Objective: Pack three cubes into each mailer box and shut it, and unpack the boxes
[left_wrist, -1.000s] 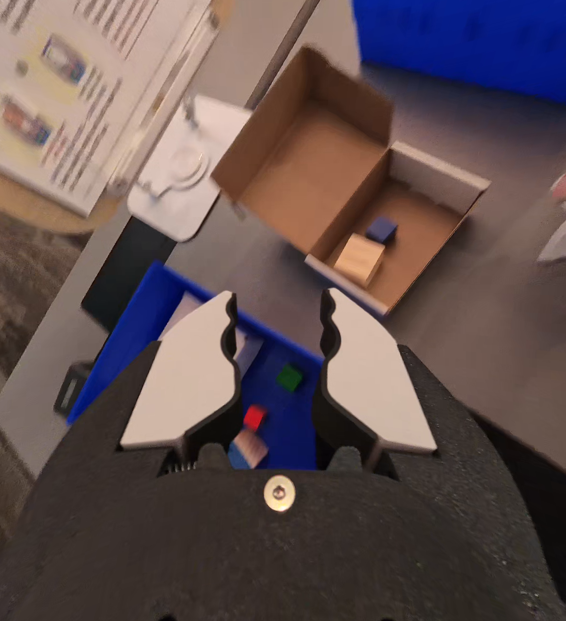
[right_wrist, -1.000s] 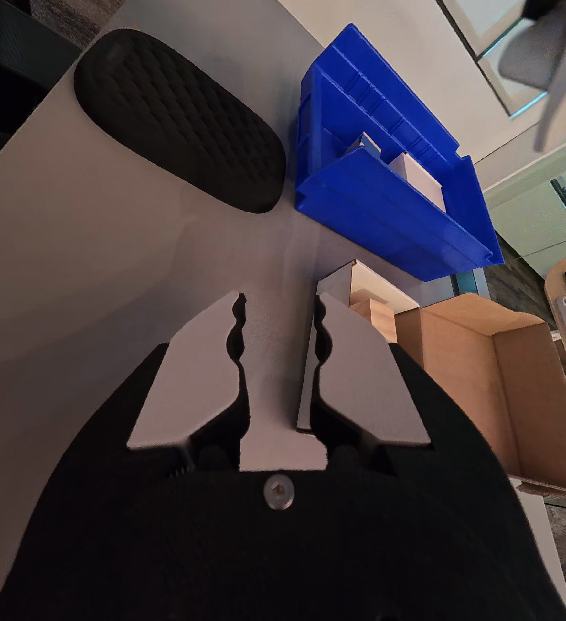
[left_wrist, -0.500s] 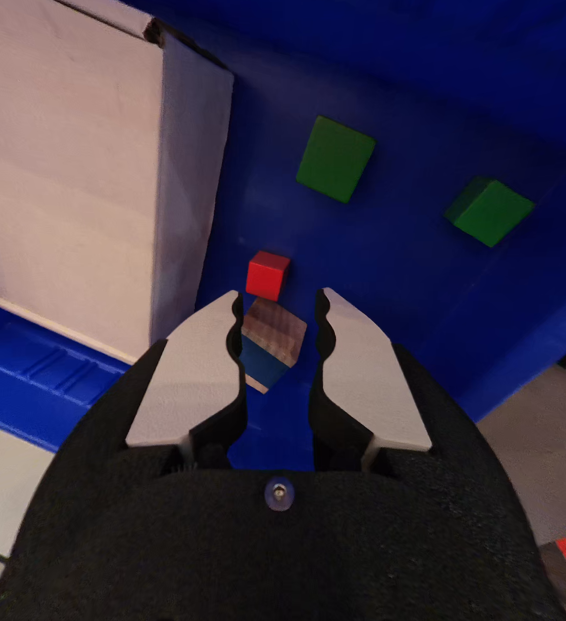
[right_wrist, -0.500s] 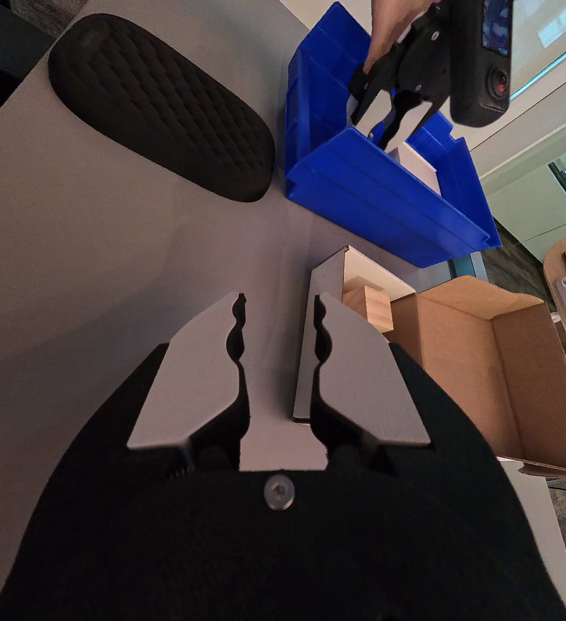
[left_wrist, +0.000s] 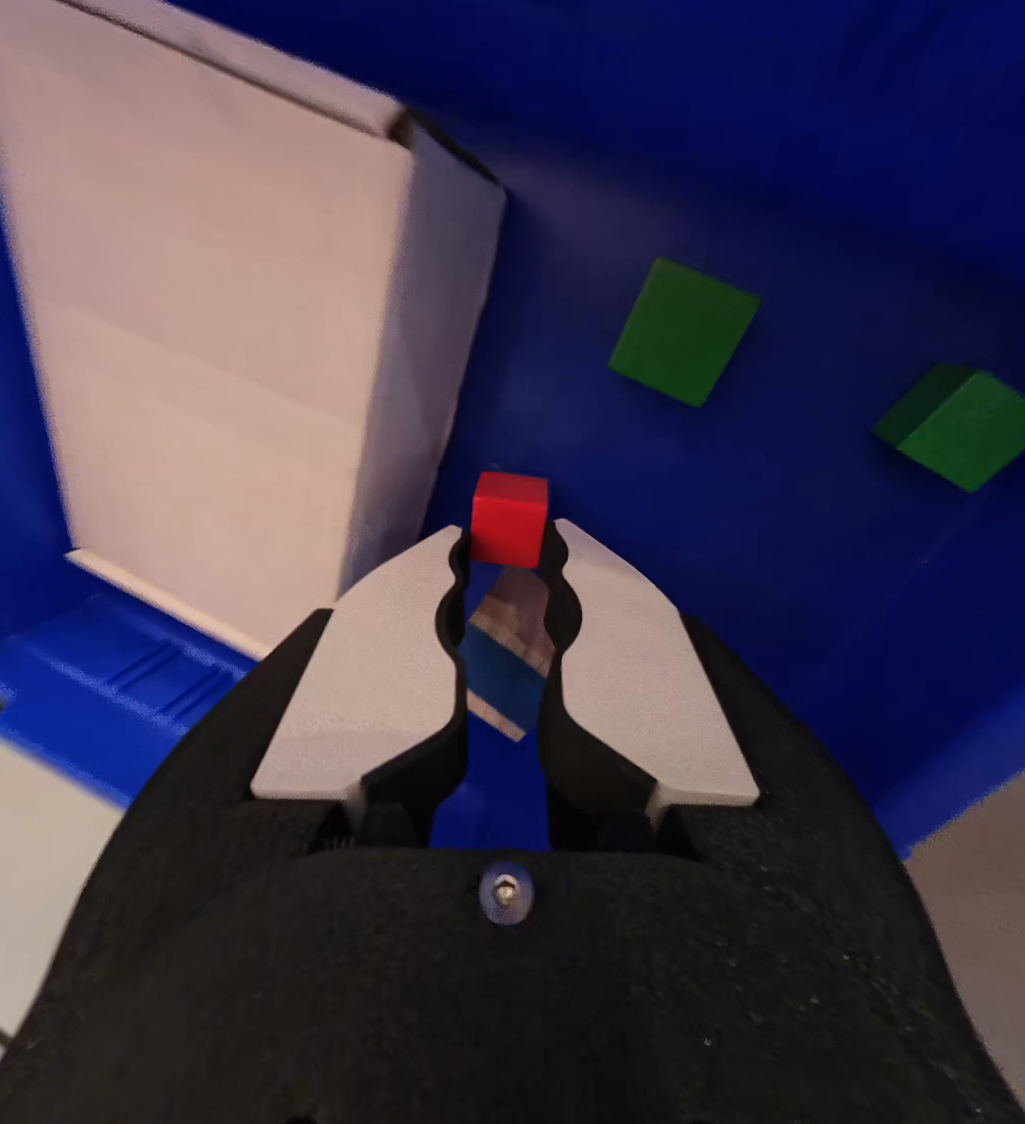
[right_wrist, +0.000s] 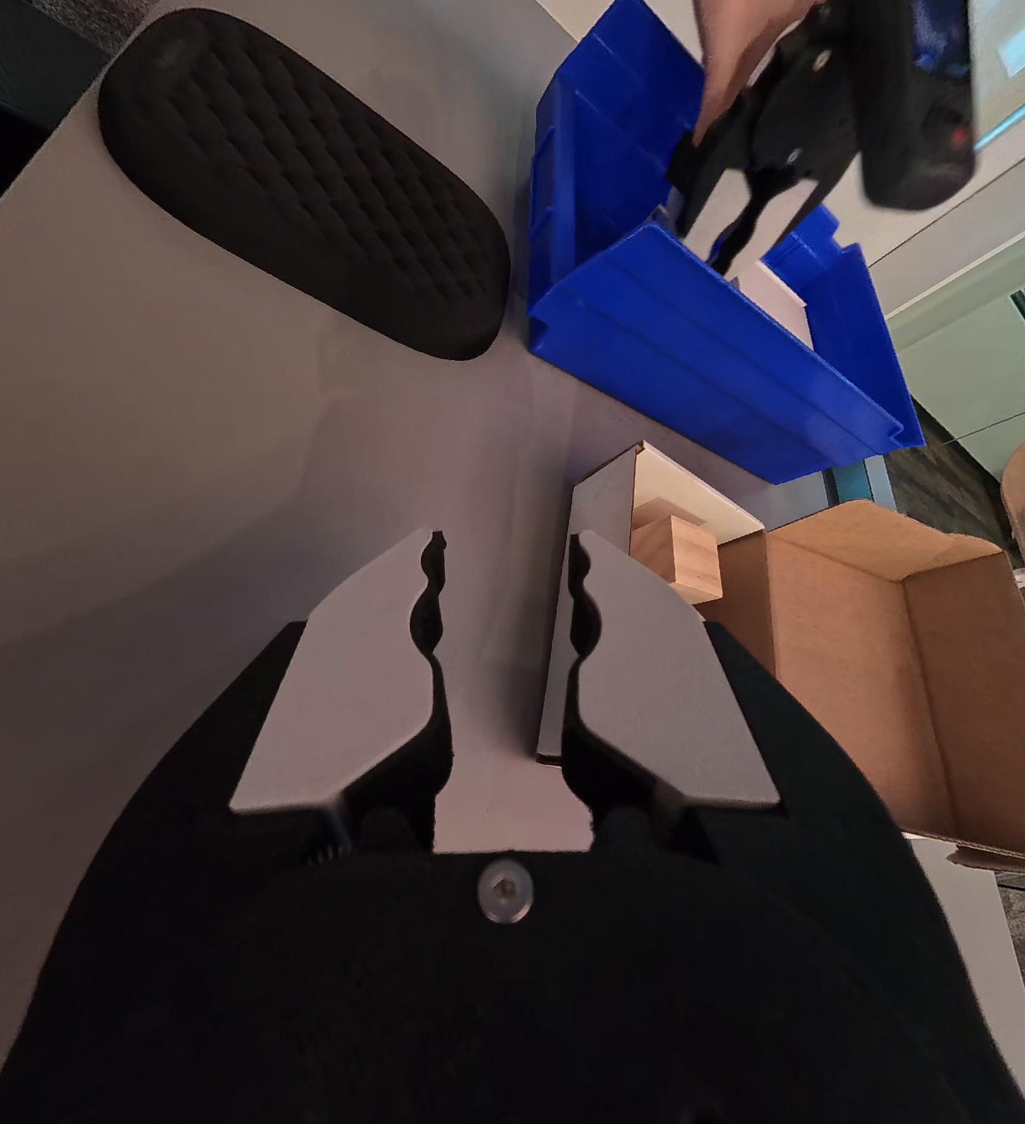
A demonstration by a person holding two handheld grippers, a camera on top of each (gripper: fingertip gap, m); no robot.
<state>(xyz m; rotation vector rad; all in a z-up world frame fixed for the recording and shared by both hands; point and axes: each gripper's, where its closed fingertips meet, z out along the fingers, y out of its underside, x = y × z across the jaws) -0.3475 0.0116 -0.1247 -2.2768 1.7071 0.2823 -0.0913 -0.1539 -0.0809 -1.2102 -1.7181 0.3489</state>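
My left gripper (left_wrist: 508,538) is down inside the blue bin (left_wrist: 802,152), its fingertips shut on a small red cube (left_wrist: 508,517). A blue and wood block (left_wrist: 507,663) lies on the bin floor below the jaws. Two green cubes (left_wrist: 683,340) (left_wrist: 972,429) lie farther right. My right gripper (right_wrist: 500,541) is open and empty above the table, next to the white side wall of the open mailer box (right_wrist: 595,578). A wooden cube (right_wrist: 677,556) sits inside that box. The left gripper (right_wrist: 735,243) also shows far off, reaching into the bin (right_wrist: 710,340).
A closed white mailer box (left_wrist: 212,340) fills the left part of the bin. The open box's brown lid (right_wrist: 862,669) lies flat to the right. A black ribbed pad (right_wrist: 297,182) lies on the grey table (right_wrist: 193,486) at the far left. The left gripper's tips are roughly 30 centimeters from the right gripper's.
My left gripper swung from above the table down into the bin, reached the red cube and closed on it. My right gripper stayed open and almost still beside the open box.
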